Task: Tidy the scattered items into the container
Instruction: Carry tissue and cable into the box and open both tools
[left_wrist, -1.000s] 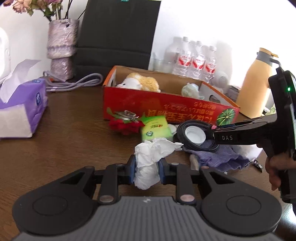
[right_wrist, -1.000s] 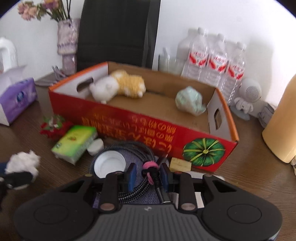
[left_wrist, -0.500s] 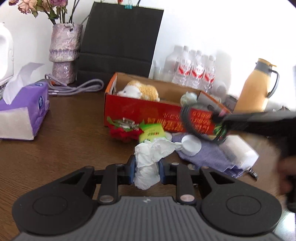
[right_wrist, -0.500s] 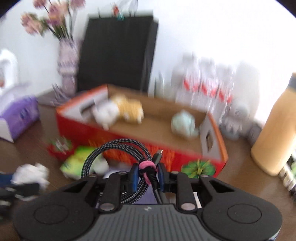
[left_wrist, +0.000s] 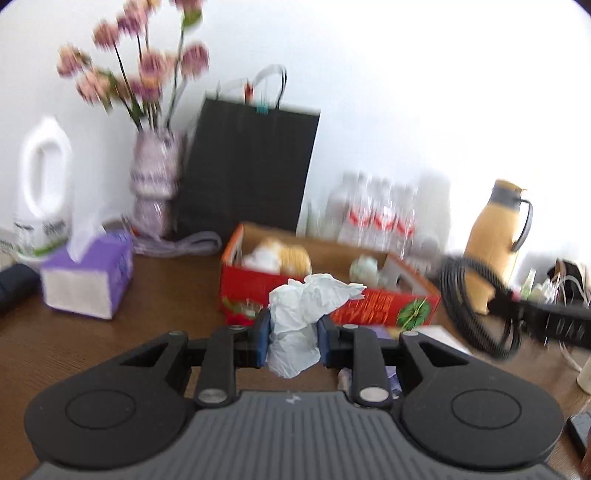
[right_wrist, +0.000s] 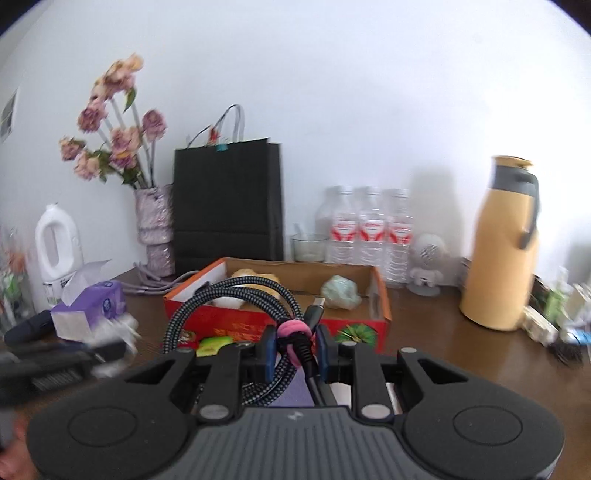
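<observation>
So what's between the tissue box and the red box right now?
Bare wood in the left wrist view: nothing lies between the tissue box and the red box. The purple cable lies further back, by the vase.

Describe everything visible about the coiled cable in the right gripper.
The coiled cable is a braided black-and-grey cord wound into several loops and bound by a pink strap. The right gripper is shut on it at the strap, holding the coil upright in the air in front of the red cardboard box. A dark plug end sticks up beside the strap. Only the gripper's pads visibly touch it.
</observation>
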